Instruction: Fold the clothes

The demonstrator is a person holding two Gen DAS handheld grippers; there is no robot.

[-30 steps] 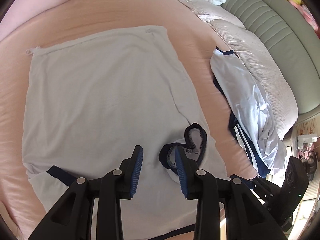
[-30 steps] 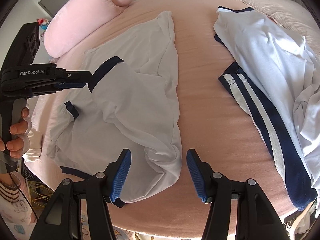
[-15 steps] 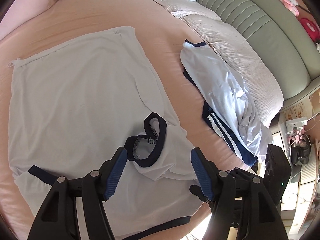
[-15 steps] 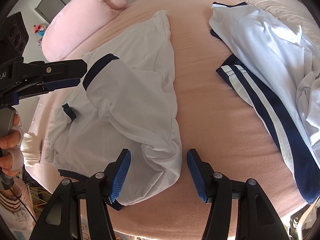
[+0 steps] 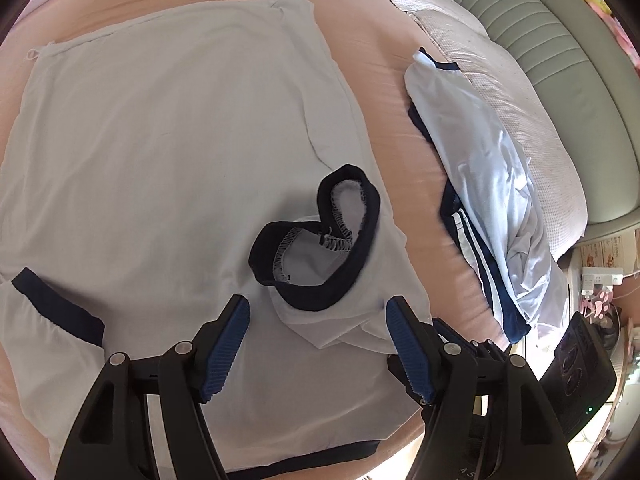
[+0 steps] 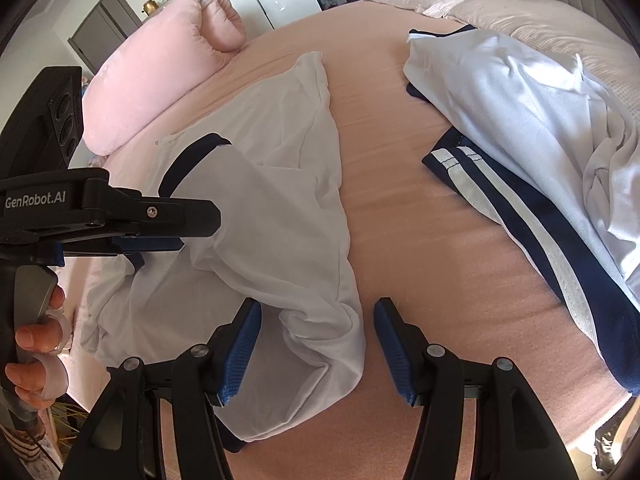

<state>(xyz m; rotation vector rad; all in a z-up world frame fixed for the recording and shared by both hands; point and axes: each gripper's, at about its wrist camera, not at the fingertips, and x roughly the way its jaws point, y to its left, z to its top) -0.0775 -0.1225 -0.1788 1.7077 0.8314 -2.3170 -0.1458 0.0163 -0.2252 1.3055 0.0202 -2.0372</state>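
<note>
A white T-shirt [image 5: 168, 152] with a navy collar [image 5: 320, 240] and navy sleeve cuff [image 5: 56, 304] lies on the pink bed [image 5: 384, 92]. My left gripper [image 5: 316, 308] hangs over it with its jaws opening. The collar lies just ahead of the blue pads [image 5: 228, 336], and a loose fold sits between them untouched. In the right wrist view the shirt [image 6: 280, 160] is folded over itself. My right gripper [image 6: 316, 308] is open around the bunched shirt edge [image 6: 328, 344], its pads apart from the cloth. The left gripper [image 6: 192, 220] reaches in from the left.
A second white garment with navy and white stripes [image 6: 520, 128] lies crumpled on the right, also visible as the striped garment [image 5: 488, 200]. A pink pillow [image 6: 160, 76] lies at the far left. A beige quilt [image 5: 532, 92] and green headboard [image 5: 560, 36] line the back. A hand [image 6: 36, 344] holds the left tool.
The left gripper's jaws have spread wide and the navy collar, earlier at its right finger, now lies free on the shirt. The left gripper has sunk closer. The right gripper has barely moved.
</note>
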